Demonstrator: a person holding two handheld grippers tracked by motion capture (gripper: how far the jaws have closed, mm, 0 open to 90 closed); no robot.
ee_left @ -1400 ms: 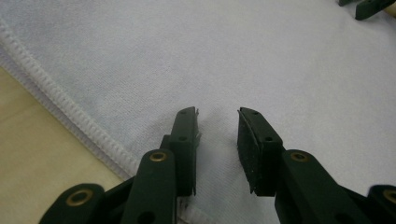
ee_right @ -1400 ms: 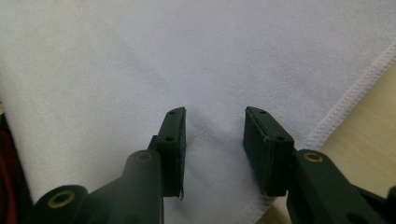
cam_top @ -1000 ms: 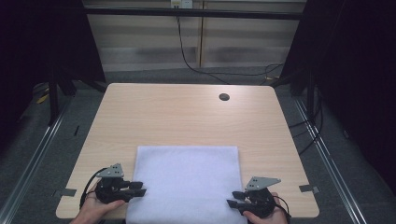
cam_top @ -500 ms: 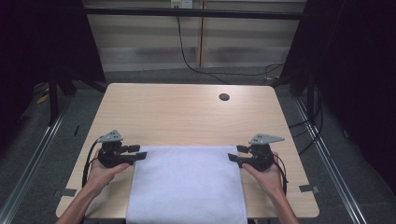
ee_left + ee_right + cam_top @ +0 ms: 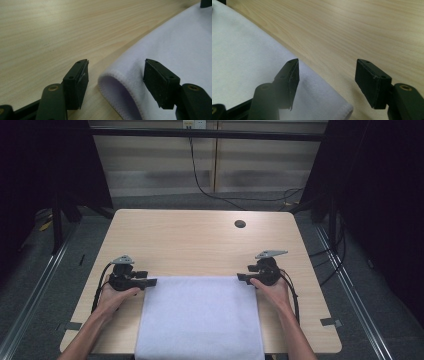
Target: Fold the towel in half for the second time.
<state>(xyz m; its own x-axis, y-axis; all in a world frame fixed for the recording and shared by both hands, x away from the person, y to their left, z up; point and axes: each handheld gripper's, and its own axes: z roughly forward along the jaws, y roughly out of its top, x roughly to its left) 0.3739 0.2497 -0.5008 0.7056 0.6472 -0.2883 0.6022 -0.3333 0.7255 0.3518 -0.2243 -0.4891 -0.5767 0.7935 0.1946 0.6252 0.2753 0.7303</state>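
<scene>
**Both grippers gape at the far corners of the cloth**

While its jaws stand apart around one far corner of the white rectangular fleece cloth (image 5: 175, 47), the left gripper (image 5: 116, 75) grips nothing. Likewise parted, the right gripper (image 5: 327, 75) straddles the other corner. Cloth overhangs the near edge of the light wooden table (image 5: 190, 240).

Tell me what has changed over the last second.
Both grippers moved forward from the white cloth's near corners to its far corners: the left gripper now sits at the far left one, the right gripper at the far right, jaws open around each. The white cloth and table stayed put.
</scene>
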